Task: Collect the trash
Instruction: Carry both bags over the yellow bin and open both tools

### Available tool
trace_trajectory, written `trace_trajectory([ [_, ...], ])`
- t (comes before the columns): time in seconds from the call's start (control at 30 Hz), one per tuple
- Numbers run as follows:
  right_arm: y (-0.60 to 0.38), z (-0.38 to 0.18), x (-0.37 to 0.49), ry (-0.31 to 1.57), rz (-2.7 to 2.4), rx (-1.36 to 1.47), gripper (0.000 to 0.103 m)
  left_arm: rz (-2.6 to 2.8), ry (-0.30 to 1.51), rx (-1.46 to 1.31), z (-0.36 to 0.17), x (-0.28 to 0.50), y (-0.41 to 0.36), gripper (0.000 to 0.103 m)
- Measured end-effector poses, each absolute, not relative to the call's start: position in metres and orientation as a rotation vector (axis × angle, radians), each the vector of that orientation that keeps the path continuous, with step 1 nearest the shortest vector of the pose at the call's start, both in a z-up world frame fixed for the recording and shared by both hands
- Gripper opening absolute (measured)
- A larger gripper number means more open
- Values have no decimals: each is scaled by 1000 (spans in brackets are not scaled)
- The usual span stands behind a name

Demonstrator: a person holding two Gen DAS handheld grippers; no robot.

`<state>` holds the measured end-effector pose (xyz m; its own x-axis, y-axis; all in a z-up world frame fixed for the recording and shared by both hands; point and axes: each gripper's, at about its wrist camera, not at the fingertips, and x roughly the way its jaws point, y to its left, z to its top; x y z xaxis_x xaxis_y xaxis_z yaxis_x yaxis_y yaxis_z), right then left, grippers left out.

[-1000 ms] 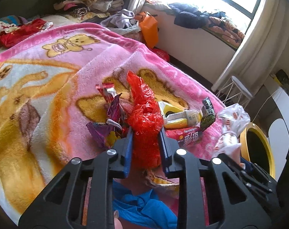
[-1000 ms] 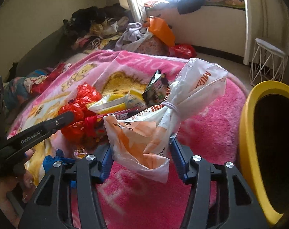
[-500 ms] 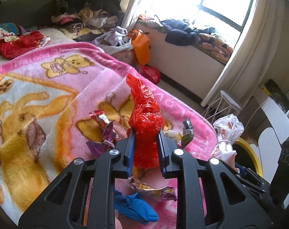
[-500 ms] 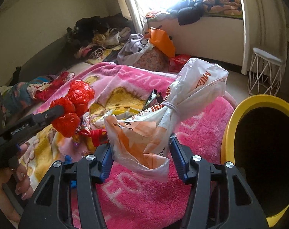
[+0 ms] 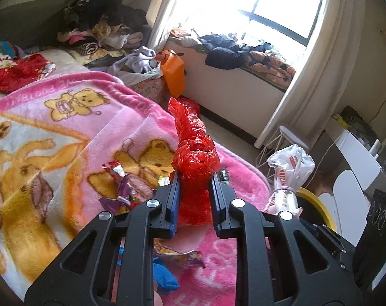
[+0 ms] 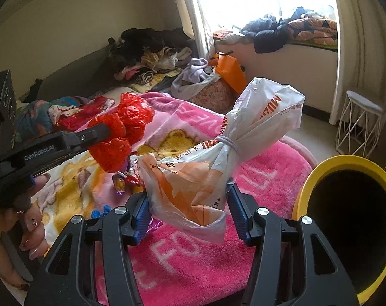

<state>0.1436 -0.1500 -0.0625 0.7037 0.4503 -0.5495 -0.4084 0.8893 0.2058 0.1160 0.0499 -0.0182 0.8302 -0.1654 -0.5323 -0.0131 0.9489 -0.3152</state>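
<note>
A: What do I have in the left hand-held gripper [image 5: 194, 193] now?

B: I see it clamped on the red plastic bag [image 5: 194, 163]. The two blue pads press the crumpled bag from both sides, and the bag stands up above the fingertips, lifted off the pink blanket [image 5: 65, 132]. In the right wrist view the same red bag [image 6: 121, 132] hangs at the tip of the left gripper [image 6: 101, 130], and a hand [image 6: 27, 219] holds the handle at the lower left.

A: And my right side?

B: The right hand-held gripper [image 6: 190, 209] holds the white and orange plastic bag [image 6: 218, 158]. This bag is tied in the middle with a pale elastic band [image 6: 227, 141], and the jaws stand about half wide, closed on the lower part of it. The upper part points up and to the right. From the left wrist view I see this bag [image 5: 287, 173] at the right, near the yellow bin.

A: Where is the yellow bin?

B: The yellow bin [image 6: 318, 173] stands just to the right of the bed edge, its dark mouth open, beside my right gripper. Neither bag is over it.

A: What lies on the bed?

B: Some foil snack wrappers [image 5: 119, 186] lie on the blanket under the red bag, and a blue cloth piece [image 5: 162, 278] is near the bottom of the left view. A white wire stool [image 6: 358, 125] stands on the floor by the curtain.
</note>
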Motion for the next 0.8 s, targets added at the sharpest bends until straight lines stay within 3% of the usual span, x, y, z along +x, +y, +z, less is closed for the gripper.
trace_trajectory([
  [0.8, -200, -51, 123, 585, 388, 132, 52, -180, 571, -255, -6, 109, -2, 15],
])
